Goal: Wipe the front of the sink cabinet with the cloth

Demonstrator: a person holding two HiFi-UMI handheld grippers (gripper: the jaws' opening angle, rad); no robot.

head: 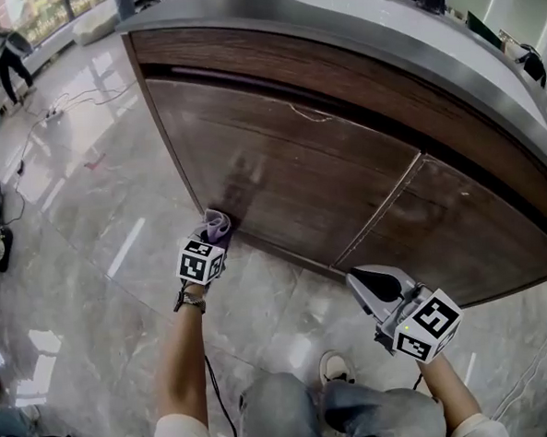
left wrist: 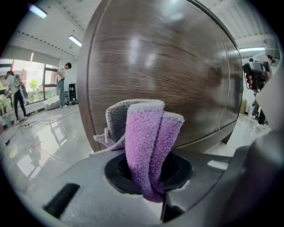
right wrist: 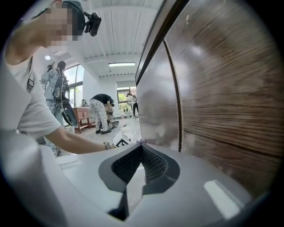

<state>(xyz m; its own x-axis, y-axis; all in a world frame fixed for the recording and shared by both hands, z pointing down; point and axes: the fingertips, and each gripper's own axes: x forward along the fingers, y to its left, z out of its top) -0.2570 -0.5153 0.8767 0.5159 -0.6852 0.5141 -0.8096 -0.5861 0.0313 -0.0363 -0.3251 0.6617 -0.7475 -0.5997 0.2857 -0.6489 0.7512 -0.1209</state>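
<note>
Head view: a crouching person holds the purple cloth (head: 217,225) in the left tool (head: 214,237) at the lower left corner of the wooden sink cabinet front (head: 289,166). The right tool (head: 375,288) hangs near the right-hand door.

Left gripper view: the jaws are clamped on the folded cloth, close to the door.

Right gripper view: the 2 jaws are together and empty.

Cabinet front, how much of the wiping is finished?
Done: the cloth is clamped in the left hand-held gripper. In hand: it sits at the left door's bottom corner. Left: a pale mark higher up and, likely, the right door.
</note>
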